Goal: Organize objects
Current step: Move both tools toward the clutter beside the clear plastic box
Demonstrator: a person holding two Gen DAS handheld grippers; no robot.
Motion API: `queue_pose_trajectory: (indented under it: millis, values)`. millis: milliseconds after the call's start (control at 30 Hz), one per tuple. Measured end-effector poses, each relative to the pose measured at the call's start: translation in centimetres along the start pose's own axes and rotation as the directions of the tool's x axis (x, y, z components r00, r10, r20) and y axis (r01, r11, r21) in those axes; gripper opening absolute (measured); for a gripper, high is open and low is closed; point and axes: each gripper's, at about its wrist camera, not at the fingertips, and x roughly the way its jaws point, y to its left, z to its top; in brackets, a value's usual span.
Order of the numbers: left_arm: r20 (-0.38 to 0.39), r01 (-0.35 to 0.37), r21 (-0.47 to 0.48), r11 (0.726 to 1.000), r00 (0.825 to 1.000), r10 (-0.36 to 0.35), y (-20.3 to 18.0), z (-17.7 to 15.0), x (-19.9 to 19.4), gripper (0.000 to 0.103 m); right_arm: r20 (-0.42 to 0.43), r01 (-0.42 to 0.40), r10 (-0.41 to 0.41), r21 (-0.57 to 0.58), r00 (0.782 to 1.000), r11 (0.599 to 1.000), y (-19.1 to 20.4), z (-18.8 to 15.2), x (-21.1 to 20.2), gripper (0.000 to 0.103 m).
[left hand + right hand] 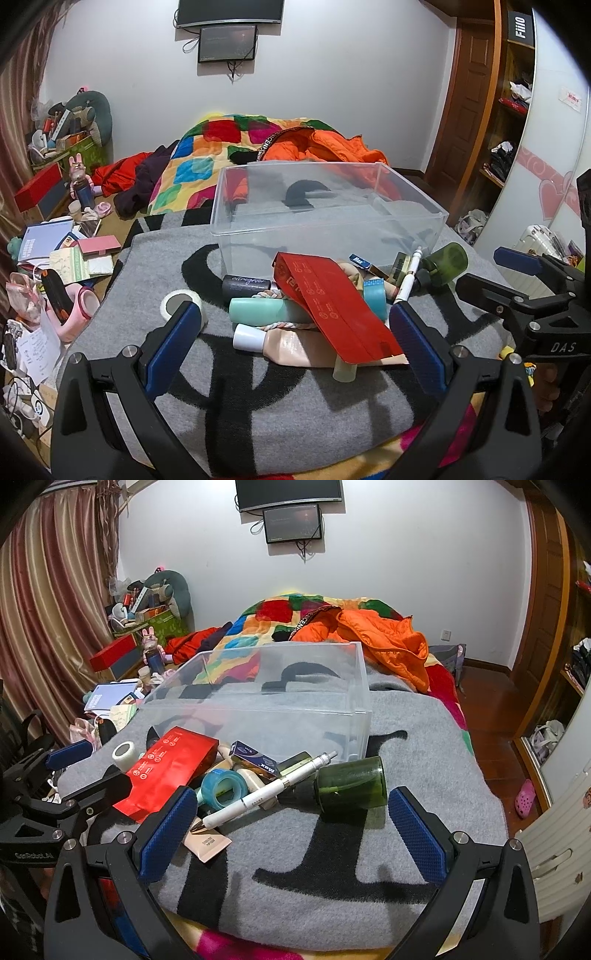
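A clear plastic bin [258,206] [354,686] stands empty on a grey blanket [258,406] [424,746]. In front of it lies a pile: a red pouch [332,302] [166,768], a teal tube [258,310], a beige tube [288,347], a dark tube [245,286], a white tape roll [181,301] [123,751], a blue tape roll [223,786], a white pen [266,794] and a green bottle [445,264] [351,782]. My left gripper [291,347] hangs open just before the pile. My right gripper [291,830] is open too, near the pen and the bottle. Neither holds anything.
Behind the bin lie a colourful quilt [207,155] and an orange jacket [388,635]. Books, boxes and small clutter [62,251] cover the floor to the left. A wardrobe [517,129] stands at the right, with wooden floor [487,716] beside the bed.
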Motion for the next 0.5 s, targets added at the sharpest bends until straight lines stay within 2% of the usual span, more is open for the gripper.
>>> queue_pose_trajectory:
  millis: [267, 500]
  values:
    - [-0.004, 0.020, -0.004, 1.000, 1.000, -0.020, 0.5, -0.3, 0.4, 0.103, -0.019, 0.005, -0.005, 0.006, 1.000, 1.000, -0.1, 0.0, 0.6, 0.103]
    - [0.047, 0.024, -0.044, 0.999, 0.999, -0.022, 2.8, 0.5, -0.3, 0.103, 0.000, 0.026, -0.026, 0.018, 1.000, 0.999, -0.7, 0.5, 0.6, 0.103]
